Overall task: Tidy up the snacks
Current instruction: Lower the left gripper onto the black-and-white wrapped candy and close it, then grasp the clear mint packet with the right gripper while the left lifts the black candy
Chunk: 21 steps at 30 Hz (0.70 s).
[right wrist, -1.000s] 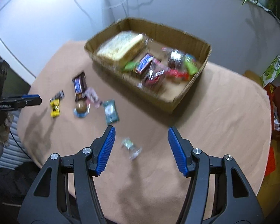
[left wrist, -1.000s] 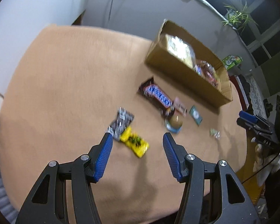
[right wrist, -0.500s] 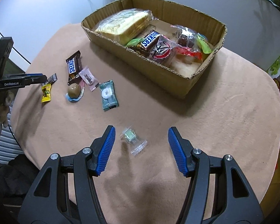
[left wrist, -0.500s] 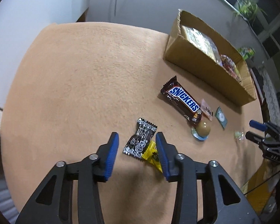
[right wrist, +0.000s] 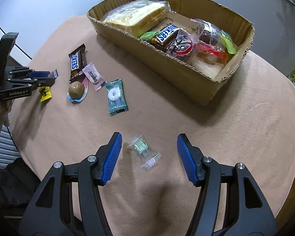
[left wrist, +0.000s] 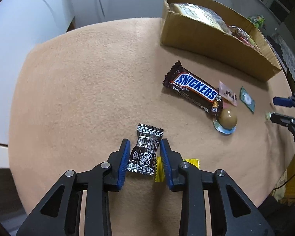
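The left gripper has been closing around the black candy wrapper at lower centre, pads touching its edges. Light, crinkly, slippery foil; pinching mid-body seems best. The right gripper is hovering open over a clear-wrapped candy.

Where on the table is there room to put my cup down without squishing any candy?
The tan tablecloth is bare on the wide stretch left of the Snickers bar, out to the edge. There is also bare cloth between the cardboard box and the clear-wrapped candy. It is crowded around the Snickers bar, where the pink candy, chocolate ball and teal candy cluster.
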Motion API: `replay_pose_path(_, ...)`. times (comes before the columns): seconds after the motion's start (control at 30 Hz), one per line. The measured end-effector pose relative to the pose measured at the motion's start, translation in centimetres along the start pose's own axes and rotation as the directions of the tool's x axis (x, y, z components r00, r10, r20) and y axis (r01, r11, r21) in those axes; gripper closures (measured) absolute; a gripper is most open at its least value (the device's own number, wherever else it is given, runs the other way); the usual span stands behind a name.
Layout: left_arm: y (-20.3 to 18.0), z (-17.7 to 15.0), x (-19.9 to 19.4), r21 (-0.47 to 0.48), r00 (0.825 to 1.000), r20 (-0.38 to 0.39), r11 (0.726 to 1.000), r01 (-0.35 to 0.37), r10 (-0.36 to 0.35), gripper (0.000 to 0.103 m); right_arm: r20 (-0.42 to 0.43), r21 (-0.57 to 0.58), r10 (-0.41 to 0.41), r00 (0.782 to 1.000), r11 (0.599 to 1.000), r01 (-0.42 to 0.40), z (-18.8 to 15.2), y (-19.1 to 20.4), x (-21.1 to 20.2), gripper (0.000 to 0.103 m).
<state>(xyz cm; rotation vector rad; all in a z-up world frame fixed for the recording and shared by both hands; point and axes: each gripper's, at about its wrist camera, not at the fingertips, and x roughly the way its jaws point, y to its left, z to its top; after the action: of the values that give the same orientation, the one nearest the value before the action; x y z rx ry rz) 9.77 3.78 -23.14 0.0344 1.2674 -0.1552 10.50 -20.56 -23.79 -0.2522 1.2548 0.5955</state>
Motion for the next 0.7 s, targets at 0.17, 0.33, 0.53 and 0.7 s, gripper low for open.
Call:
replay_pose_path(0.17,-0.6,0.1,0.1,0.008,1.0,0.007,1.0,-0.01,0.01,0.079,-0.026,-0.022,-0.002,1.0,1.0,0.001,-0.1,0.3,0.8,0.049)
replay_pose_path(0.33,-0.6,-0.1,0.1,0.008,1.0,0.009,1.0,-0.014,0.014,0.08,-0.039,-0.041,-0.009,0.999,0.999,0.008,-0.5,0.9,1.4,0.056)
replay_pose_path(0.53,0.1,-0.6,0.0,0.0,1.0,0.014,1.0,-0.008,0.008,0.08,-0.042,-0.042,-0.012,0.999,0.999,0.01,-0.5,1.0,1.7,0.07)
replay_pose_path(0.7,0.7,-0.4,0.0,-0.016,1.0,0.018,1.0,-0.004,0.004,0.081,-0.032,-0.028,-0.009,0.999,1.0,0.008,-1.0,0.7,1.1,0.073)
